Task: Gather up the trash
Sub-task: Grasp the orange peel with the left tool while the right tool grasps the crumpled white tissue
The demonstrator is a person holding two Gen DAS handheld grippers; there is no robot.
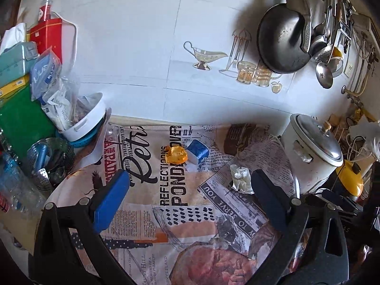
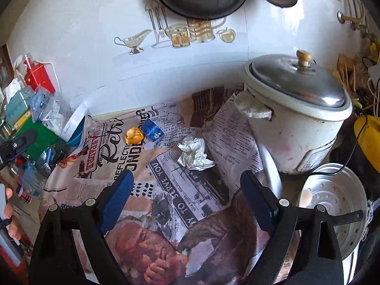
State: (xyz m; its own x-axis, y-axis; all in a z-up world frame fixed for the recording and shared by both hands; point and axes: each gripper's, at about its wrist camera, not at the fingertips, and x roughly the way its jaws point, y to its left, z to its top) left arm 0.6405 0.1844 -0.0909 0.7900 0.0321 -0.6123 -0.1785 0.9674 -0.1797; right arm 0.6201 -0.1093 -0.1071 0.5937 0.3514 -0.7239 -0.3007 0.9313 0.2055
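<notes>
Three bits of trash lie on the newspaper-print tablecloth (image 1: 166, 213): a crumpled white tissue (image 1: 241, 178) (image 2: 194, 154), an orange peel (image 1: 176, 154) (image 2: 134, 135) and a small blue-and-white cup (image 1: 197, 153) (image 2: 151, 129) tipped on its side beside the peel. My left gripper (image 1: 190, 178) hovers open above the cloth, short of the peel and cup, with the tissue just inside its right finger. My right gripper (image 2: 187, 178) is open too, nothing between its fingers, the tissue lying just beyond its tips.
A white rice cooker (image 2: 299, 123) with a metal lid stands at the right, a perforated steamer tray (image 2: 332, 204) in front of it. Boxes, packets and a white tub (image 1: 83, 116) crowd the left side. A wok (image 1: 282, 40) and ladles hang on the tiled wall. A person's hand (image 2: 10, 213) shows at the left edge.
</notes>
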